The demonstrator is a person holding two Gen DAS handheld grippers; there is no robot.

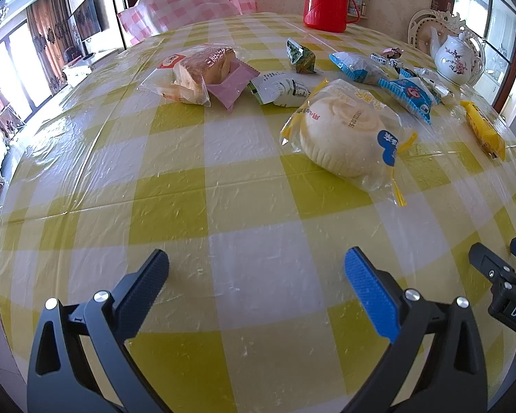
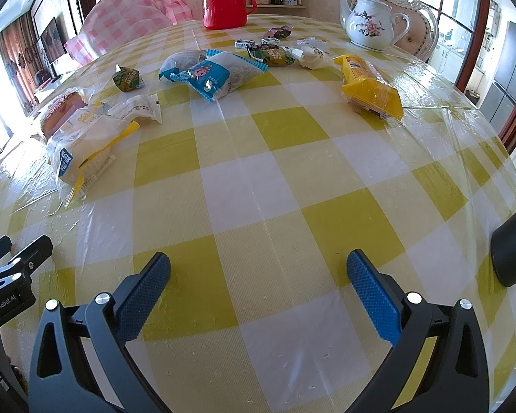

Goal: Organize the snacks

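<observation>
Left gripper [image 1: 256,268] jaws spread wide, nothing btwn them, low over the checked tablecloth [image 1: 223,158]; right gripper [image 2: 258,270] likewise wide open & empty. Nearest snack = white bun pack [image 1: 347,127], ahead and a bit right of the left claw, long axis running diagonal away-left to near-right. From the right claw that bun [image 2: 82,148] sits well off to the left. Judgement: left is nearer, likely takes it, across the short width. Other packs lie farther ahead.
</observation>
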